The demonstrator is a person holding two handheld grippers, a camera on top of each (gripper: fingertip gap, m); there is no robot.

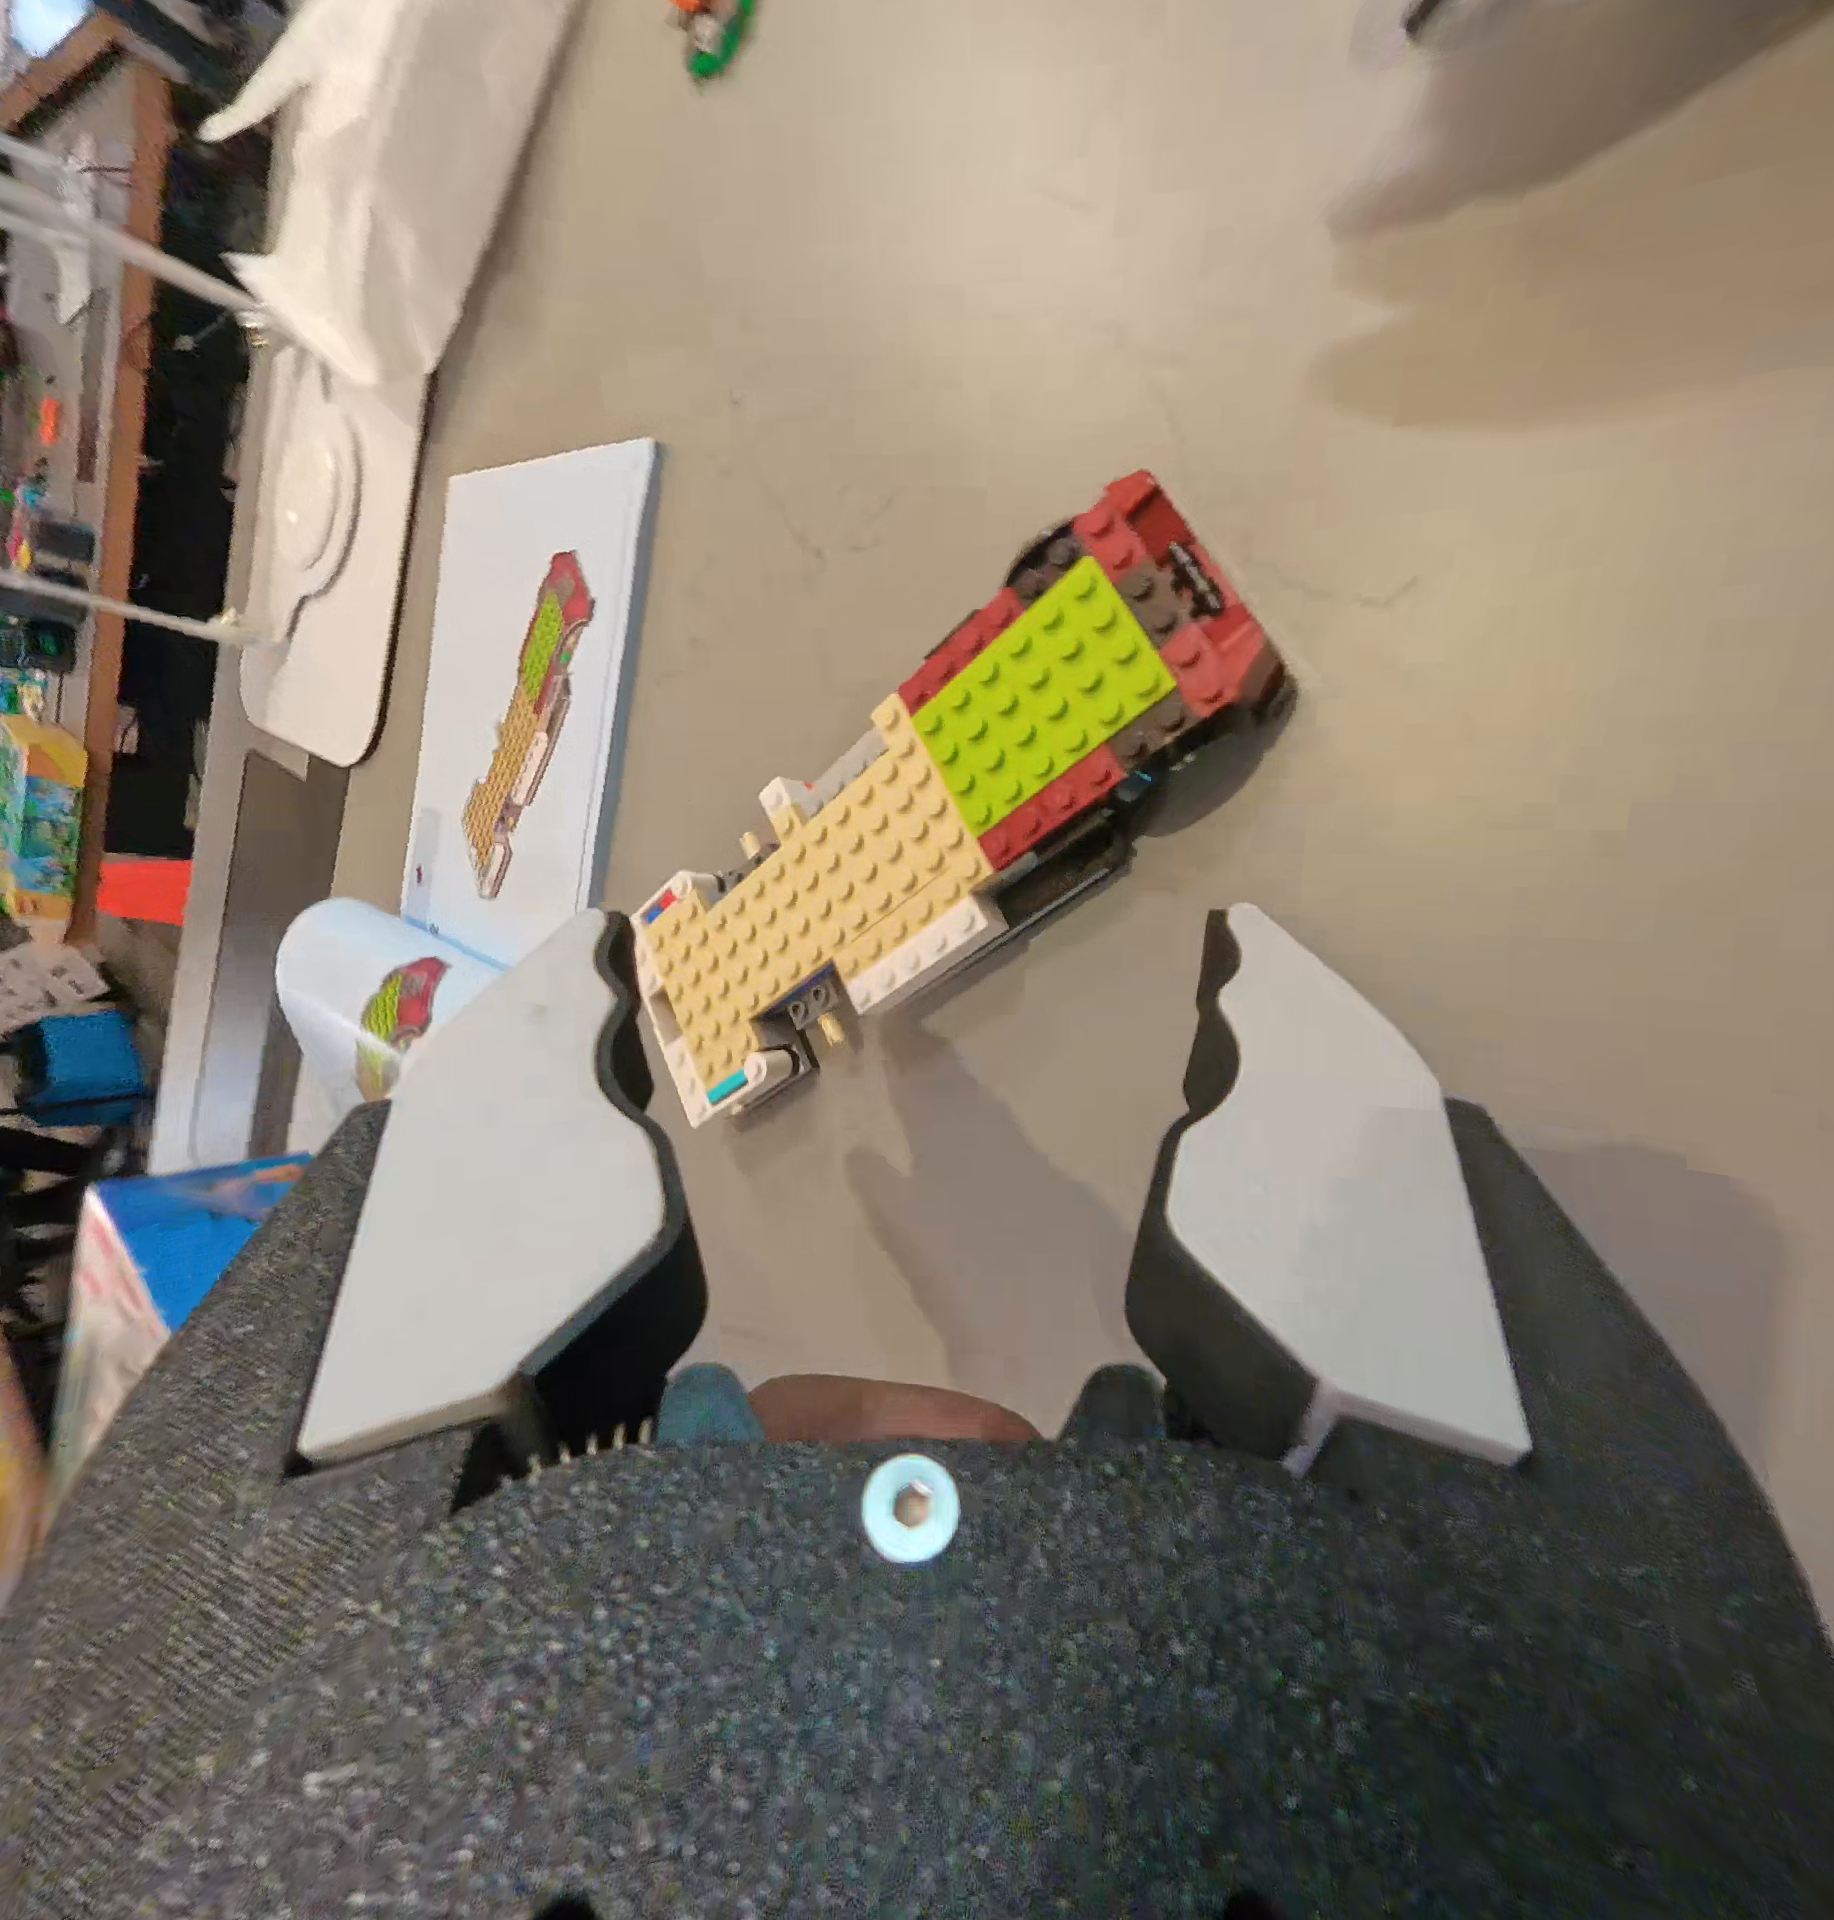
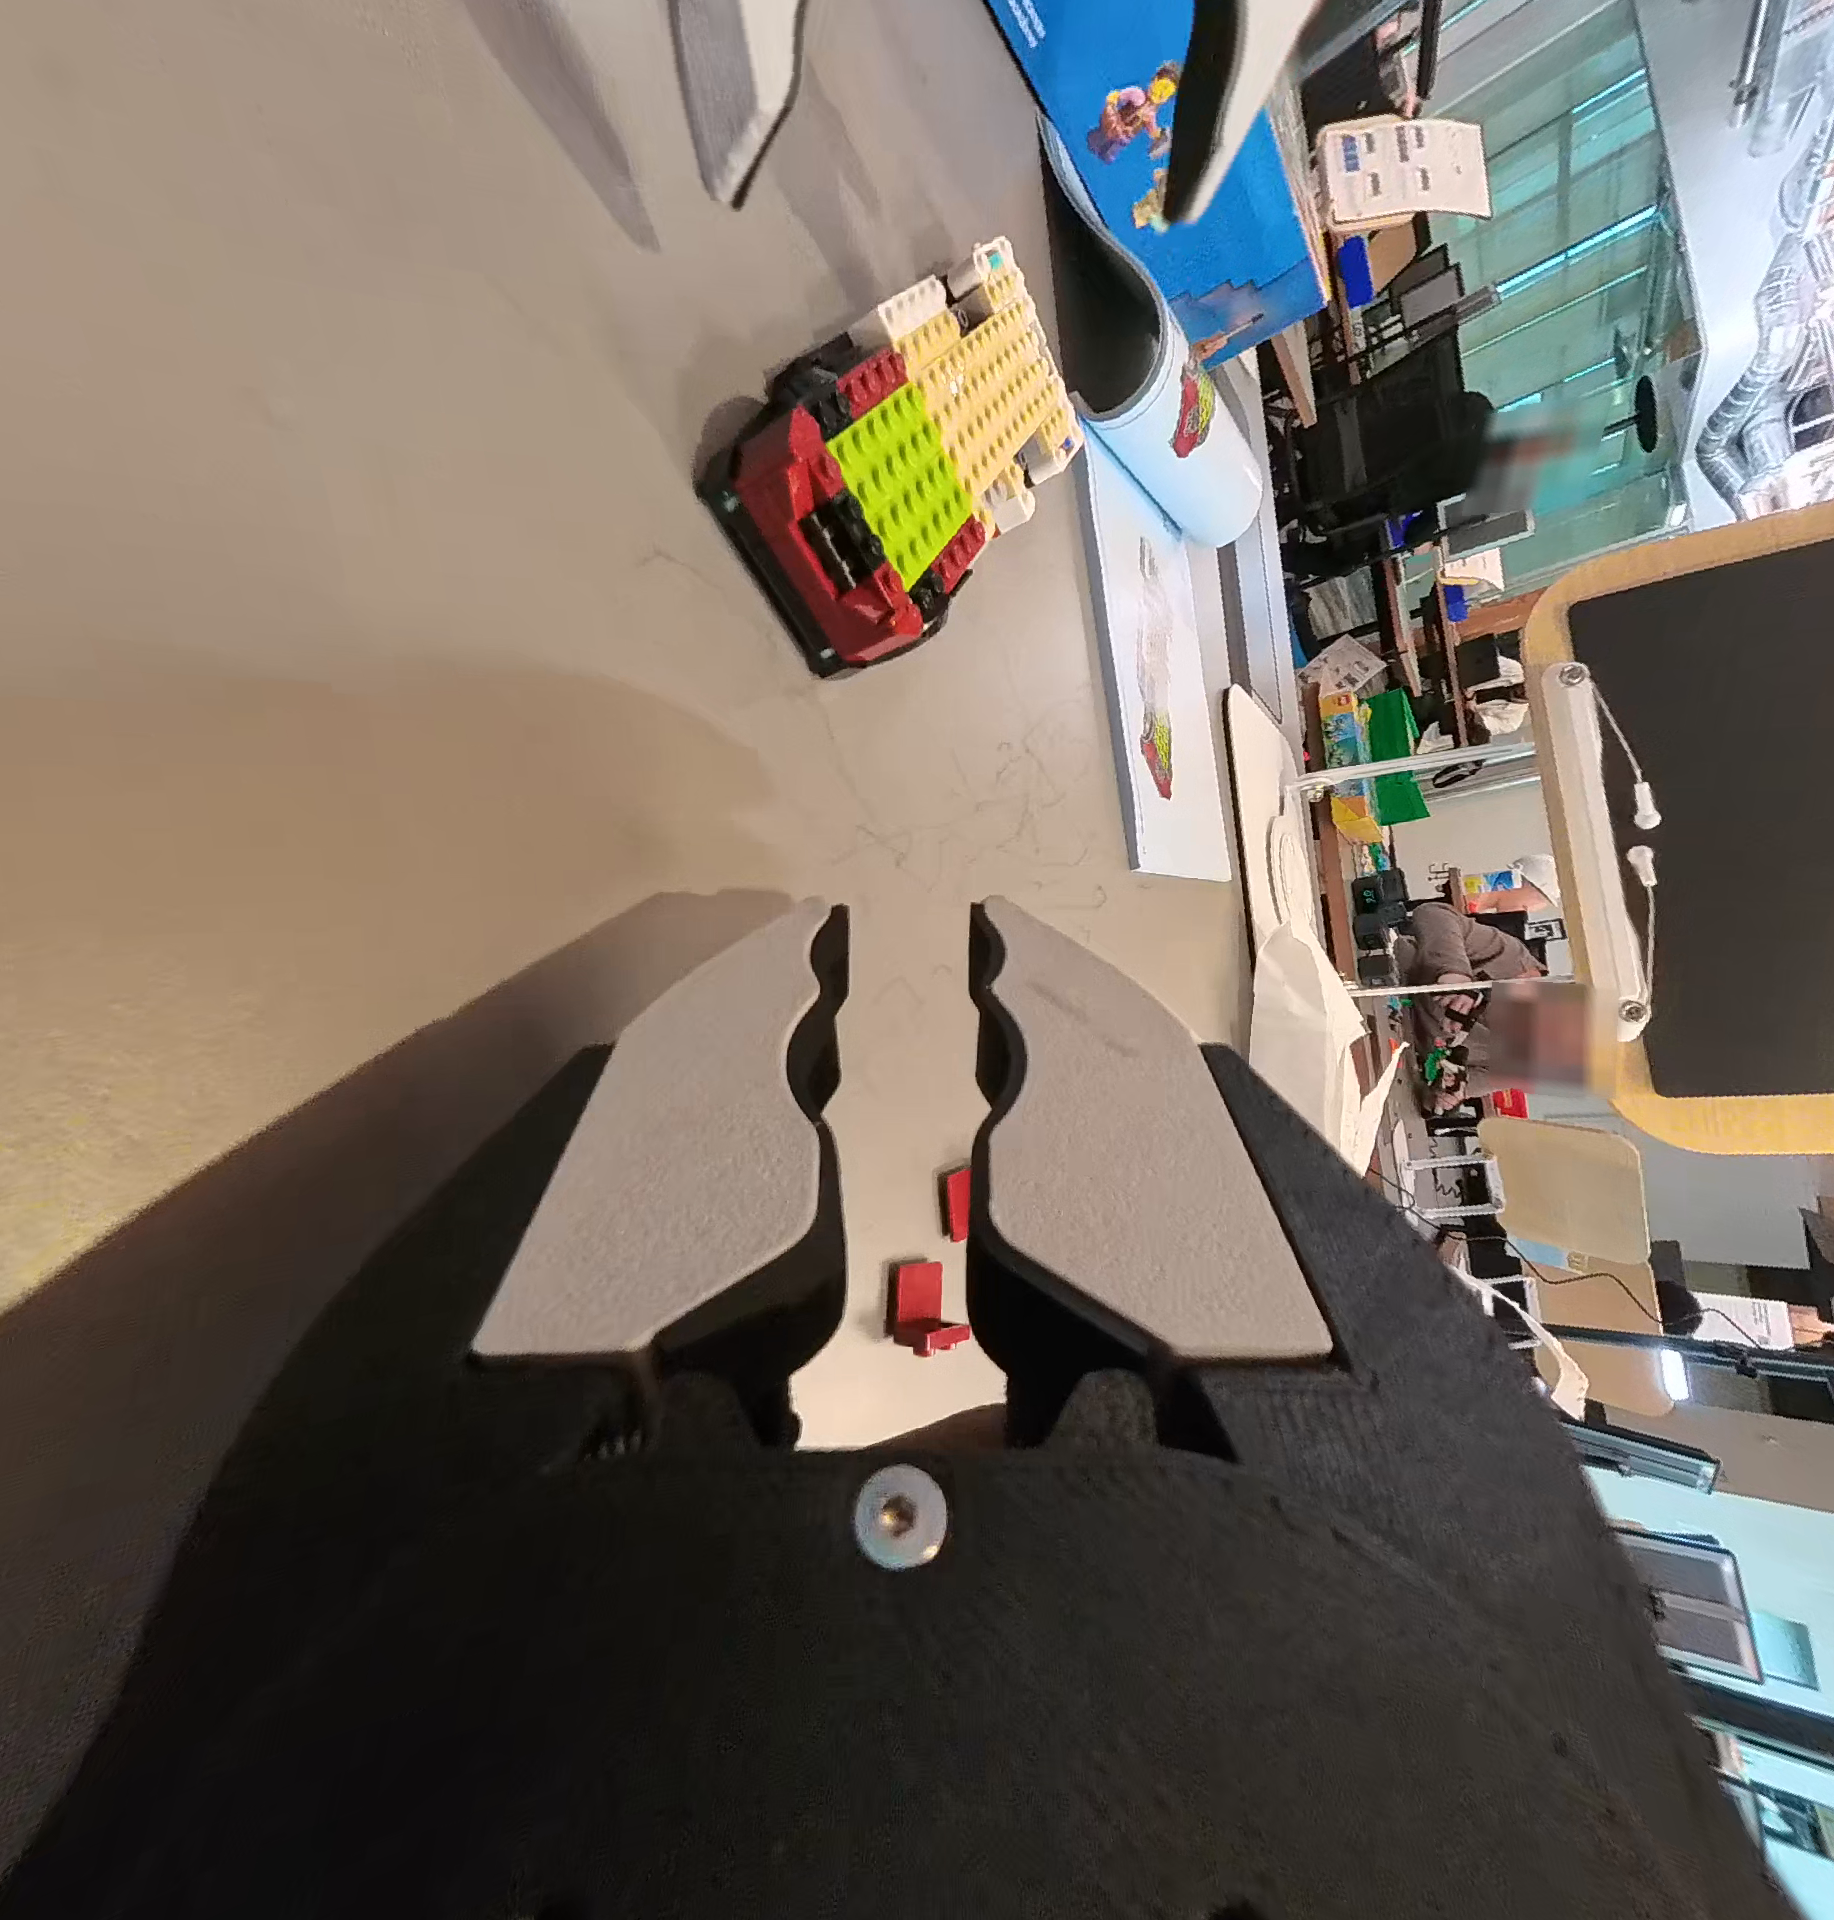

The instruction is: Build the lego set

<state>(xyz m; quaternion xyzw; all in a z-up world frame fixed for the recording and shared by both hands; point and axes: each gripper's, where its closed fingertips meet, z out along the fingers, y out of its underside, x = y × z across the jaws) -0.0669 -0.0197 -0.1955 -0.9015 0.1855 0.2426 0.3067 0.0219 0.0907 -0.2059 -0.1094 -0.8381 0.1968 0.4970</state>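
A brick-built car model [image 1: 954, 790], with tan, lime green and dark red plates, lies on the beige table [image 1: 996, 312]. My left gripper [image 1: 918, 925] is wide open just above the model's tan end. Its left finger [image 1: 539, 1091] is right beside that end and its right finger [image 1: 1308, 1122] stands well clear. Nothing is in its grasp. The model also shows in the right wrist view [image 2: 892, 468], farther off. My right gripper [image 2: 908, 909] has a narrow gap between its fingers with only bare table between the tips. Two small dark red pieces [image 2: 918, 1299] lie on the table under it.
An open instruction booklet [image 1: 539, 675] with a curled page [image 1: 373, 997] lies left of the model. A blue box [image 1: 186, 1236], a white tray [image 1: 310, 582] and white paper [image 1: 404, 187] sit along the table edge. People and shelves are in the background [image 2: 1464, 966]. The grippers' ends are close to 15 cm from one another.
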